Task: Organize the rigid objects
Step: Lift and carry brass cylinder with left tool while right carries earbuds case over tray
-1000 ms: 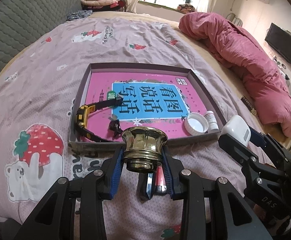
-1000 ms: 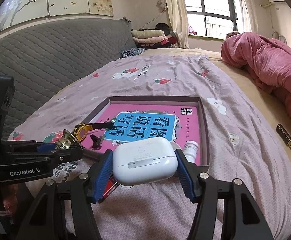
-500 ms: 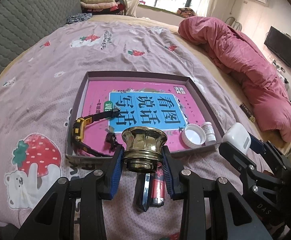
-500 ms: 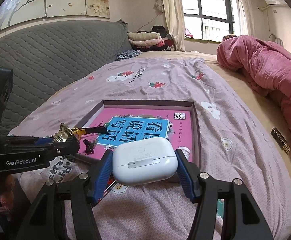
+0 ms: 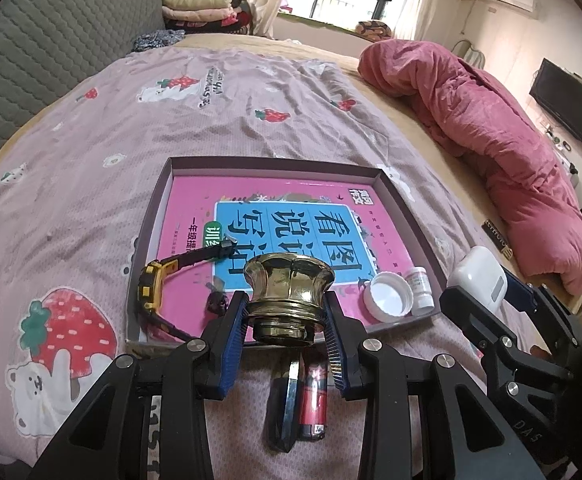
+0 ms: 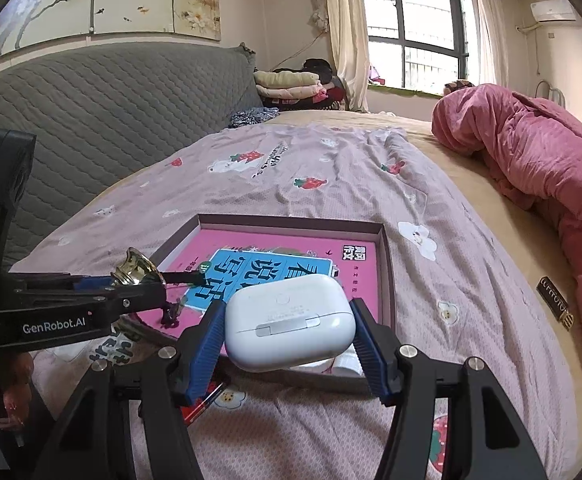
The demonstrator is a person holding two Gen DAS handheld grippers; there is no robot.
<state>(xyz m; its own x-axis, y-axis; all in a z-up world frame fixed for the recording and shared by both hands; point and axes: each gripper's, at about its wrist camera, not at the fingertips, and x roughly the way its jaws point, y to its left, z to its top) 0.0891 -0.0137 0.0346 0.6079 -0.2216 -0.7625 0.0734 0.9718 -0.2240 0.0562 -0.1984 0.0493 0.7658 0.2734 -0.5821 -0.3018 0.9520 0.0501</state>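
Observation:
My left gripper (image 5: pixel 289 316) is shut on a brass cap-like piece (image 5: pixel 290 286), held above the near edge of a shallow box tray (image 5: pixel 153 208). My right gripper (image 6: pixel 289 330) is shut on a white earbud case (image 6: pixel 289 326), held over the tray's near right corner (image 6: pixel 387 280); the case also shows in the left wrist view (image 5: pixel 479 278). In the tray lie a pink book (image 5: pixel 283 216), a yellow-and-black watch (image 5: pixel 151 286), a small dark clip (image 5: pixel 217 300), a white lid (image 5: pixel 387 300) and a small white bottle (image 5: pixel 421 286).
A dark flat object (image 5: pixel 285 404) and a red lighter-like item (image 5: pixel 313 400) lie on the bedsheet under my left gripper. A pink duvet (image 5: pixel 491 132) is heaped at the right. A grey quilted headboard (image 6: pixel 111 120) stands at the left, folded clothes (image 6: pixel 291 84) beyond.
Both grippers have risen and drawn back a little from the tray, each still holding its object. The tray's contents have not moved.

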